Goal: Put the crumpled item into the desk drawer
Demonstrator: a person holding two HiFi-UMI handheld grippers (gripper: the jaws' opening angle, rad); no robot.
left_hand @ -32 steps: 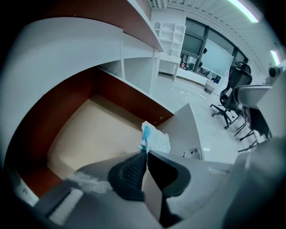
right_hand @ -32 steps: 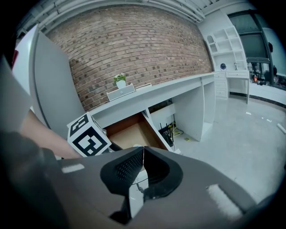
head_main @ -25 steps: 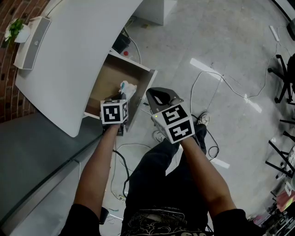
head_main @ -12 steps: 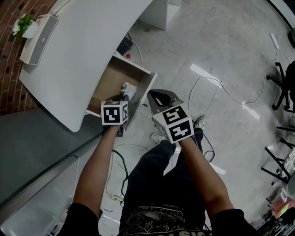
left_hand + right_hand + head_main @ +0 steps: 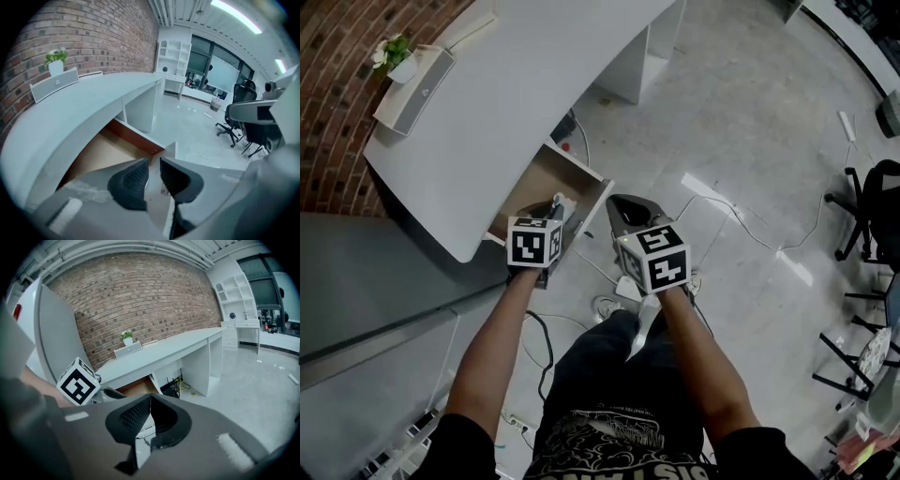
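Note:
A white crumpled item point(image 5: 567, 201) lies in the open desk drawer point(image 5: 539, 178), close to its front panel. My left gripper point(image 5: 548, 208) hovers over the drawer's near end, right beside the item. In the left gripper view its jaws point(image 5: 153, 165) stand a narrow gap apart with nothing between them, above the drawer's tan floor point(image 5: 105, 151); the item is hidden there. My right gripper point(image 5: 620, 203) is just right of the drawer front, over the floor. Its pads point(image 5: 150, 401) meet at the tips and hold nothing.
The curved white desk point(image 5: 516, 84) carries a white planter box point(image 5: 412, 89) against the brick wall. Cables point(image 5: 727, 220) trail over the grey floor right of the drawer. Office chairs point(image 5: 867, 216) stand at the far right. A grey counter point(image 5: 366, 272) lies to my left.
The head view has swung to show more of the desk and floor. Both grippers keep much the same places by the drawer, and the crumpled item stays inside it.

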